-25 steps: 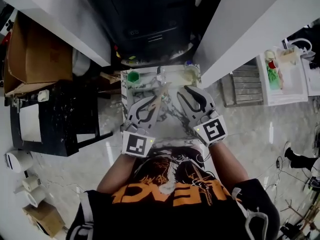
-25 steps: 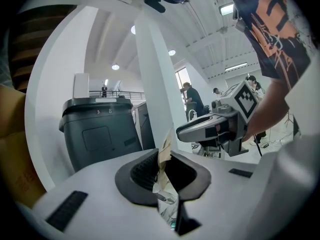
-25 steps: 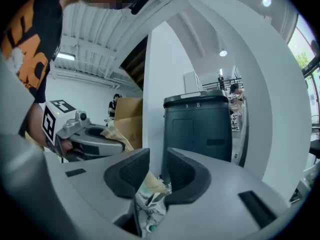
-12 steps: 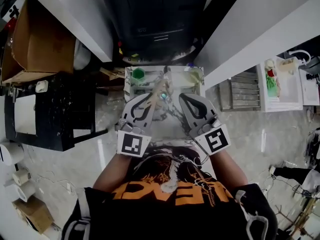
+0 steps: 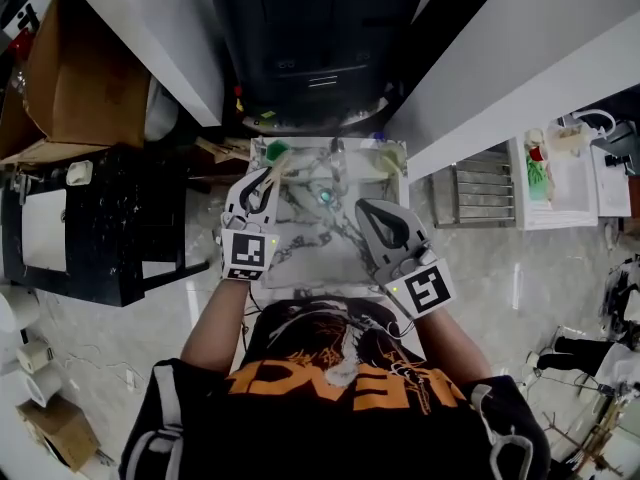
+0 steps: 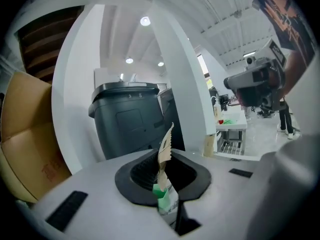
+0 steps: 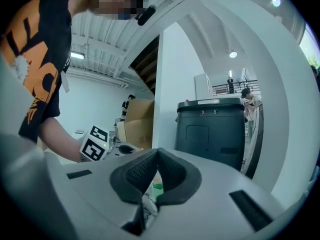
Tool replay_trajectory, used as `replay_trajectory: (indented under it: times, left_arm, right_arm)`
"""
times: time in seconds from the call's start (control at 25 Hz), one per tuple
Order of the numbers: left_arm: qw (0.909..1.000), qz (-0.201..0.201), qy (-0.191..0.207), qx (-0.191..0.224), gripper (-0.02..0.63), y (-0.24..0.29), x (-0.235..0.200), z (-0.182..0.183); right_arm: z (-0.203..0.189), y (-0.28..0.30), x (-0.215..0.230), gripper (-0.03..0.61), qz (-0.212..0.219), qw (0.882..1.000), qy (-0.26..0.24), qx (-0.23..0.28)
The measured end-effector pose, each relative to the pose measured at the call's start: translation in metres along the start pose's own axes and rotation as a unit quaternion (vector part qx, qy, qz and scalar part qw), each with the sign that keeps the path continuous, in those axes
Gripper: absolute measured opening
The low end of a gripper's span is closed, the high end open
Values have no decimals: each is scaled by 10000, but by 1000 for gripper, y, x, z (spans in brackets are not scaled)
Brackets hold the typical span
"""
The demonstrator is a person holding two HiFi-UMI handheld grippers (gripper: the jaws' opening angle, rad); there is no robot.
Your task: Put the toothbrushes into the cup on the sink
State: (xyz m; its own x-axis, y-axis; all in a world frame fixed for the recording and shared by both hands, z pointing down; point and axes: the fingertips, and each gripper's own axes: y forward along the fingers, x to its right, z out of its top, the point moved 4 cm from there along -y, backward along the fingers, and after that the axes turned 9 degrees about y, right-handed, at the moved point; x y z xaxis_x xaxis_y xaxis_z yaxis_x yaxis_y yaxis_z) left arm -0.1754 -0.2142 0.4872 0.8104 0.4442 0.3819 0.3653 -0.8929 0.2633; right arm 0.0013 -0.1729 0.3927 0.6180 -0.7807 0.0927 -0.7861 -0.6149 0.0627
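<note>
A white marble sink top [image 5: 300, 258] lies before me, with a green cup [image 5: 277, 151] at its back left corner. My left gripper [image 5: 268, 175] reaches up beside that cup. It is shut on a toothbrush in a beige paper wrapper [image 6: 164, 149], which stands up between the pads of the left gripper [image 6: 167, 184]; a green bit shows just below it. Over the sink's right half my right gripper [image 5: 366, 209] is shut with nothing held; the right gripper [image 7: 156, 169] shows pads pressed together. A pale cup [image 5: 390, 154] stands at the back right.
A faucet [image 5: 335, 149] rises at the sink's back middle. A dark grey bin [image 5: 300, 38] stands behind the sink between white partitions. A cardboard box [image 5: 70, 78] and a black rack [image 5: 110, 228] are on the left, a white shelf unit [image 5: 555, 173] on the right.
My left gripper has carried the wrapped toothbrush from the sink's middle forward and left, up to the green cup. The right gripper has shifted only a little.
</note>
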Motion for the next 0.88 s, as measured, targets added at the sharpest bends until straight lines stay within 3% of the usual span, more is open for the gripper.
replay_trajectory:
  times: [0.28,0.72,0.76,0.88]
  left_arm:
    - [9983,23,-271,-512,51,36,-17,-55]
    - [9963,-157,-234,-809,54,73,-6,-100]
    - [9964,-213,-226,-791,70,74,-4,-100]
    - [9969,-365,-192,-671,210,74,1,-94]
  right_arm:
    - [3,13,-6,14,-41,9999,-34,-104]
    - [4,13,-7,14,-260,9992,-77,-278]
    - [4,12,-9,14,-269,9992,-83,-287]
    - [3,11,-12,14,-267,9991,-97,-318]
